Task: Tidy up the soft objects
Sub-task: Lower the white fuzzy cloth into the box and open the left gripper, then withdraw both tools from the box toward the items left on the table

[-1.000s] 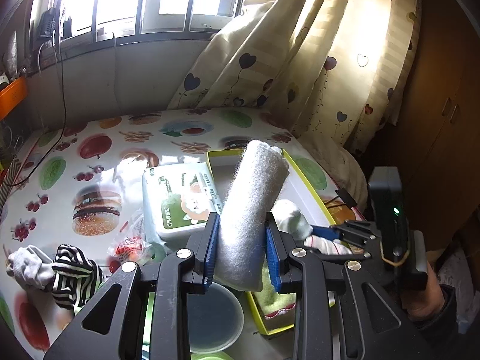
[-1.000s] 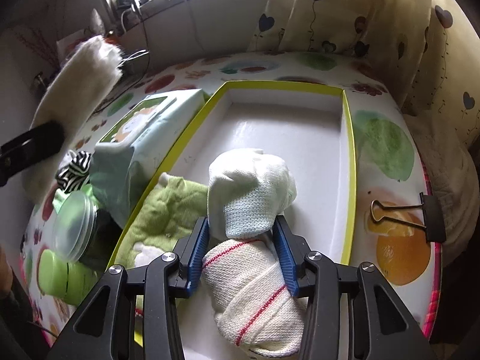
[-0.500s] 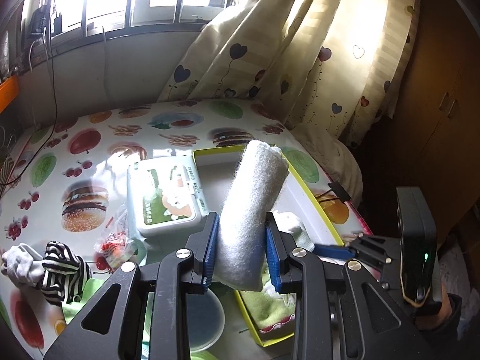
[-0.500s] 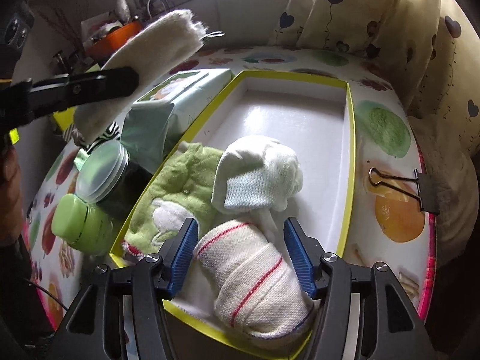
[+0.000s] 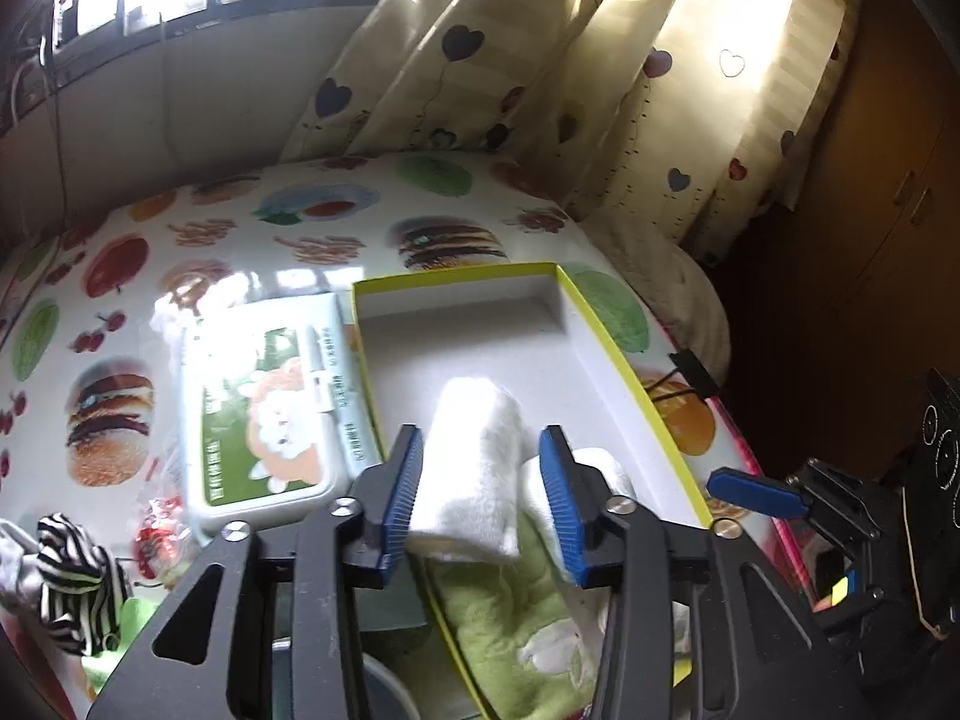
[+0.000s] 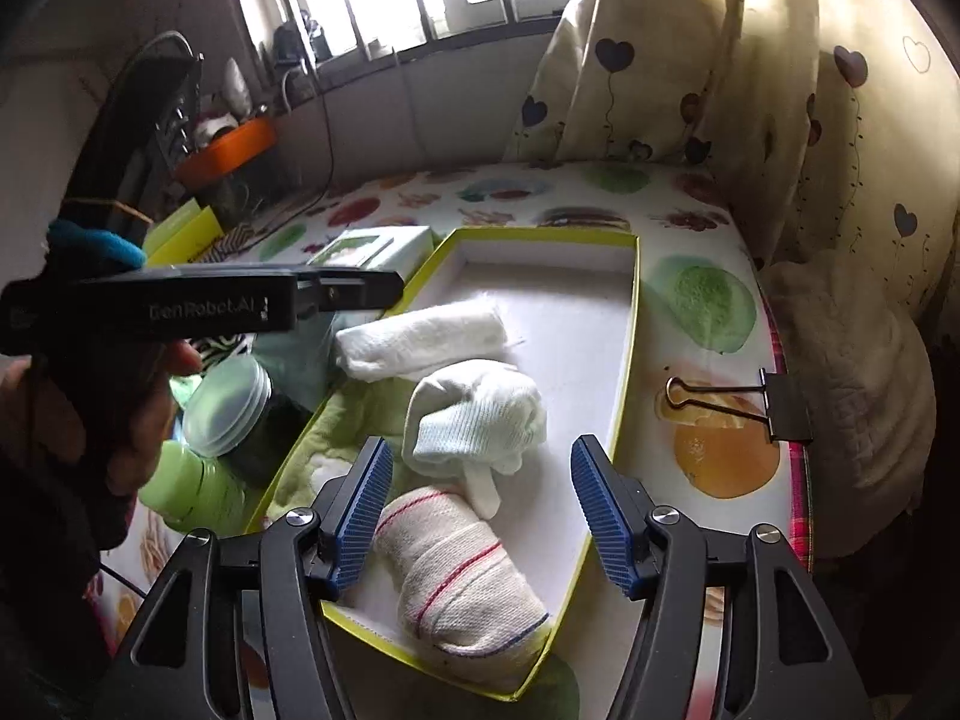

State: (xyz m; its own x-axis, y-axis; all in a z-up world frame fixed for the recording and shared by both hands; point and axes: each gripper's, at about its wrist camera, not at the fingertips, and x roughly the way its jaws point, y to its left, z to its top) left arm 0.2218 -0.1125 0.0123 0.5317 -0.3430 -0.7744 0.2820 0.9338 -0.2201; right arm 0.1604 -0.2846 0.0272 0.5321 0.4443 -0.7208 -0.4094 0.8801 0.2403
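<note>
A rolled white towel (image 5: 474,462) (image 6: 420,339) lies in the yellow-rimmed white box (image 5: 606,330) (image 6: 627,348), resting partly on a green cloth (image 5: 510,612) (image 6: 342,426). My left gripper (image 5: 483,504) straddles the roll, its jaws opening and its pads off the towel. In the right wrist view it hovers just above the roll. My right gripper (image 6: 483,510) is over the box's near end, jaws still opening, holding nothing. Below it lie a white-and-mint sock bundle (image 6: 474,414) and a cream roll with red stripes (image 6: 462,576).
A wet-wipes pack (image 5: 264,414) (image 6: 372,243) lies left of the box. A black-and-white striped sock (image 5: 72,576) sits at the near left. A lidded jar (image 6: 225,402) and a green container (image 6: 192,486) stand by the box. A binder clip (image 6: 750,408) lies to its right.
The left gripper came down with the towel roll, laid it in the box and opened. The right gripper let go of the sock bundle, opened wide and drew back.
</note>
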